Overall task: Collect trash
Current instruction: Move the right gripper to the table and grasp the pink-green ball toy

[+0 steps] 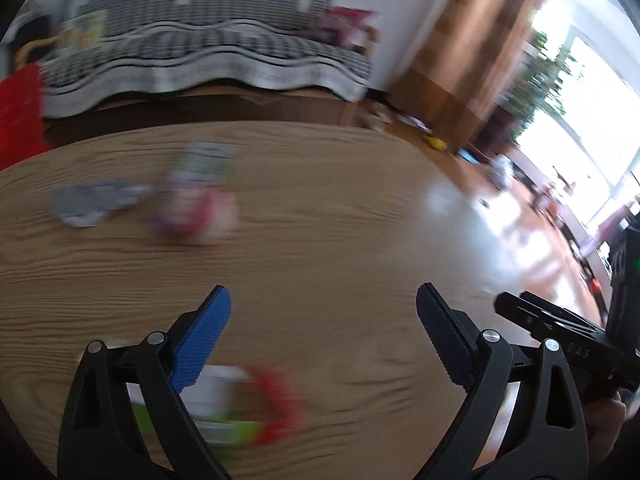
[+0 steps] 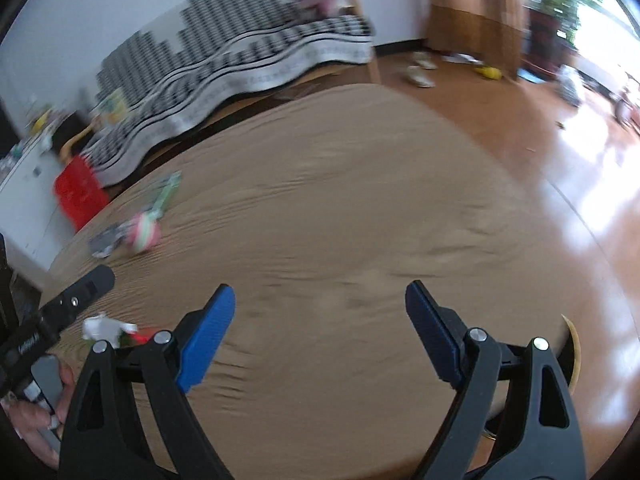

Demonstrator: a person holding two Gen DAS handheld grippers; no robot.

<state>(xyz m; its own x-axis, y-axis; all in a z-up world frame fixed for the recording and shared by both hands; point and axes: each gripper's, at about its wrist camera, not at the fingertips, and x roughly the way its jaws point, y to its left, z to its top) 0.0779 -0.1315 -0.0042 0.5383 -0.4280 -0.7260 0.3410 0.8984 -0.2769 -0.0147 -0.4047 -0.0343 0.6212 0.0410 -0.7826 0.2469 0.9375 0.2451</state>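
Observation:
Both views are blurred by motion. My left gripper (image 1: 323,292) hangs open over the wooden table (image 1: 340,220), nothing between its blue pads. Beyond it lie a grey wrapper (image 1: 92,202) and a pink-and-green packet (image 1: 196,196). A white, green and red wrapper (image 1: 240,404) lies just under the left finger. My right gripper (image 2: 320,288) is open too and holds nothing, over bare tabletop (image 2: 360,200). From there the grey wrapper (image 2: 106,242), a pink piece (image 2: 144,234), a green packet (image 2: 164,192) and a white crumpled scrap (image 2: 106,326) sit to the left.
A sofa with a black-and-white cover (image 1: 200,52) stands behind the table, a red box (image 2: 78,196) beside it. Shoes (image 2: 420,70) and small items lie on the shiny floor. A yellowish round thing (image 2: 574,354) sits at the table's right edge. A hand (image 2: 36,416) holds the left tool.

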